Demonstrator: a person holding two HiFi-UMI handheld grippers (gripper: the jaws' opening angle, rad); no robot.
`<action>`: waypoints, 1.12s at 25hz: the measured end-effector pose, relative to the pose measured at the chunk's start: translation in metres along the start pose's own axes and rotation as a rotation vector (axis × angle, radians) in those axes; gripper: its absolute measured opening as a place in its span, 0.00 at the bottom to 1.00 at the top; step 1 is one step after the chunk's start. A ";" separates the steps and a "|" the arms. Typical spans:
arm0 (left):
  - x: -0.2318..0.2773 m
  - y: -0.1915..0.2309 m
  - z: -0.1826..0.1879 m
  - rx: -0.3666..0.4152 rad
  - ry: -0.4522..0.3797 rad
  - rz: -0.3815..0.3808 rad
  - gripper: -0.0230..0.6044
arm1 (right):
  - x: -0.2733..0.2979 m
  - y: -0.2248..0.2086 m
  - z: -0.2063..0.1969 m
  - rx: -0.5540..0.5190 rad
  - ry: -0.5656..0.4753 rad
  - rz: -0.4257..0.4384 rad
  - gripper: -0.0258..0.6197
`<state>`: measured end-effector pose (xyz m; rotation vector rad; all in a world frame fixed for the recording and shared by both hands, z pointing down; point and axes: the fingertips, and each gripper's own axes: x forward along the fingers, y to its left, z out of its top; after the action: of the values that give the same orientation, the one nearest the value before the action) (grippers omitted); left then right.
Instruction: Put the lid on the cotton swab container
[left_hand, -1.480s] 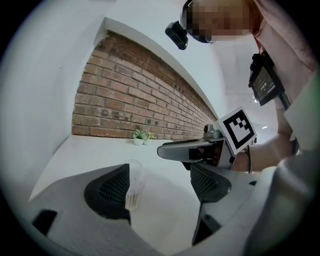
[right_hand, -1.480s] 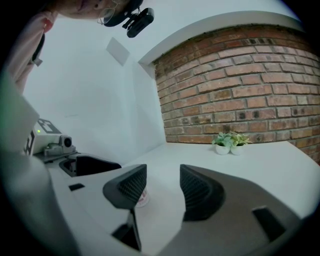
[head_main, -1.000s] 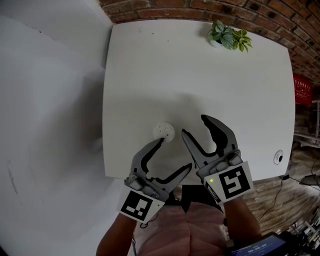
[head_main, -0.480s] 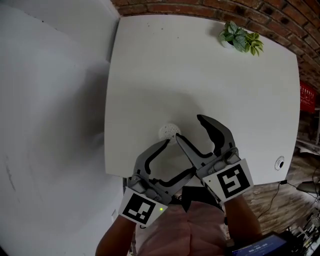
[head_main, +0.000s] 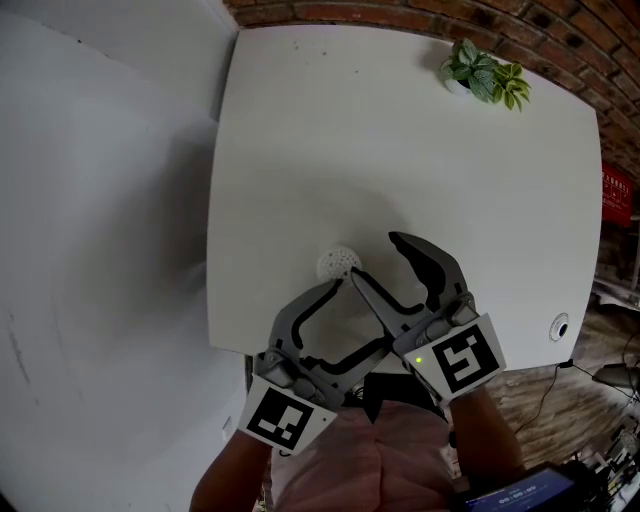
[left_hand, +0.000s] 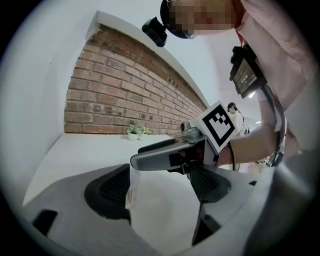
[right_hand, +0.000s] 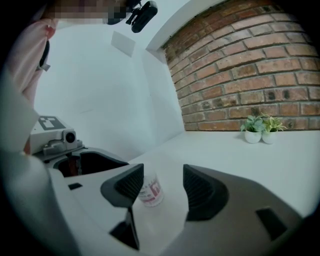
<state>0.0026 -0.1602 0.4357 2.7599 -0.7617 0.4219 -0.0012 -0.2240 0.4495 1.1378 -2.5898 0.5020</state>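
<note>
Right tongs (head_main: 372, 255) open, just narrowing, lowered; cotton swab container (head_main: 338, 263) ahead between my jaws, not gripped | left tongs (head_main: 358, 312) open, idle | lid unseen, capping pending

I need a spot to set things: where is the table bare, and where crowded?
Bare: the middle of the table, between plant and cotton swab container. Crowded: the near edge, where left gripper and right gripper, its empty jaws just narrowed but open, stand by the container.
</note>
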 end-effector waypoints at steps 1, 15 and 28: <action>0.000 0.000 0.000 0.001 0.000 -0.001 0.65 | 0.000 0.000 0.000 0.001 -0.004 0.001 0.43; -0.042 0.017 0.054 -0.046 -0.098 0.133 0.65 | -0.031 0.004 0.069 0.004 -0.151 -0.059 0.43; -0.139 0.050 0.222 0.095 -0.493 0.487 0.04 | -0.117 0.032 0.180 -0.115 -0.404 -0.353 0.05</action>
<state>-0.0914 -0.2067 0.1906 2.7703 -1.5786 -0.1632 0.0330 -0.2019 0.2367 1.7572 -2.5964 0.0450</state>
